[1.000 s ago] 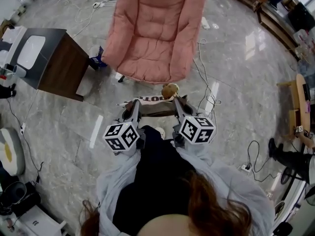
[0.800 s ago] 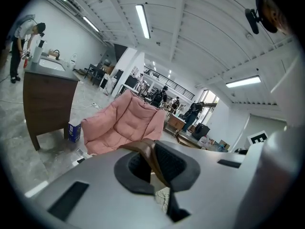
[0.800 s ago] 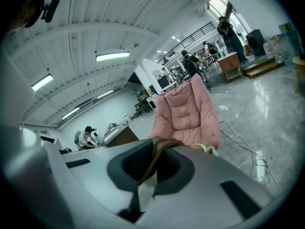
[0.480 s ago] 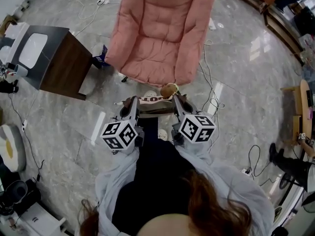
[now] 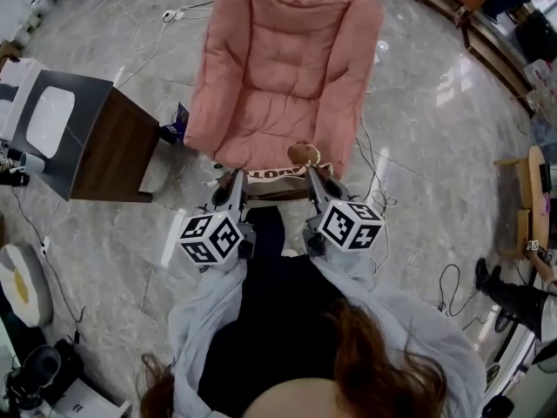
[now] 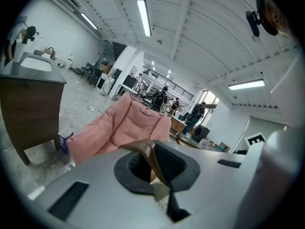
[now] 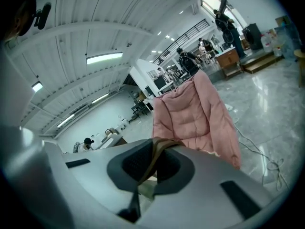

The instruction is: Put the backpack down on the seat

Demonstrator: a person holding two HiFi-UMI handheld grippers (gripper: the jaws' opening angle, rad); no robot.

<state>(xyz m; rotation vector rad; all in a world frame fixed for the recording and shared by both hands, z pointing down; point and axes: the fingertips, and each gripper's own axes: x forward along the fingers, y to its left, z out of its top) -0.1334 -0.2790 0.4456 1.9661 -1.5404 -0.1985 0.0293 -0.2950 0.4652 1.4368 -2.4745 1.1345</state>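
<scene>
**A:** Two grippers, one load. The left gripper (image 5: 237,190) and the right gripper (image 5: 315,186) are each clamped on a brown strap (image 6: 148,152) of the backpack (image 5: 277,179). The backpack hangs between them above the floor (image 5: 130,233), at the near edge of the pink armchair (image 5: 283,68).

**B:** Step in hand?

**A:** Carrying; the backpack is not yet on the seat. By my reading, the next move calls for bringing it farther over the cushion, lowering both hands evenly, then letting the jaws part.

**B:** What is obscured?

**A:** The bag's body lies mostly beneath the grippers and the person's sleeves (image 5: 202,316). A round tan charm (image 5: 301,154), possibly a plush toy, shows at its far right. Whether the far edge touches the cushion cannot be told.
</scene>
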